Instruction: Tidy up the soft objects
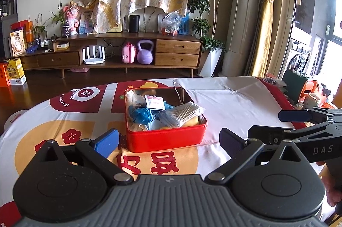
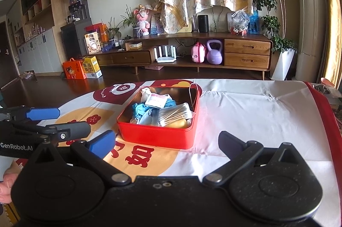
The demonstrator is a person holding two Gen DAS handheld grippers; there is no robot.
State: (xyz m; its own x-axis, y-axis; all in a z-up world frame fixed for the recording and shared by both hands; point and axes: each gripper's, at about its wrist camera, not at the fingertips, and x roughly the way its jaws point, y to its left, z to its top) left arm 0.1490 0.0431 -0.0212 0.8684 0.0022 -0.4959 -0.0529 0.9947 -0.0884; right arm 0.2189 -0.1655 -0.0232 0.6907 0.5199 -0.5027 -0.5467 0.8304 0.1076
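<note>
With both the left claw (image 1: 168, 138) and right claw (image 2: 166, 140) spread empty above the bench (image 1: 235, 98), best to lower squarely over the red tin (image 1: 165, 139) of soft items, pinching the cotton-swab packet (image 1: 183, 114) mid-body.

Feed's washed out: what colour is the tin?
Red tin, bare metal inside; clearest in the left wrist view.

**Black linkages, blue pads**

The left gripper (image 1: 168, 139) is showing black matte link arms with silver pivot pins, blue finger pads (image 1: 108, 142) and a ribbed grey housing. The right gripper (image 2: 166, 139) is wearing the same black linkages over a smooth black housing bearing two small screws. White lettering is reading "DAS" and "GenRobot.AI". Bare skin is peeking in at the frame edges.
</note>
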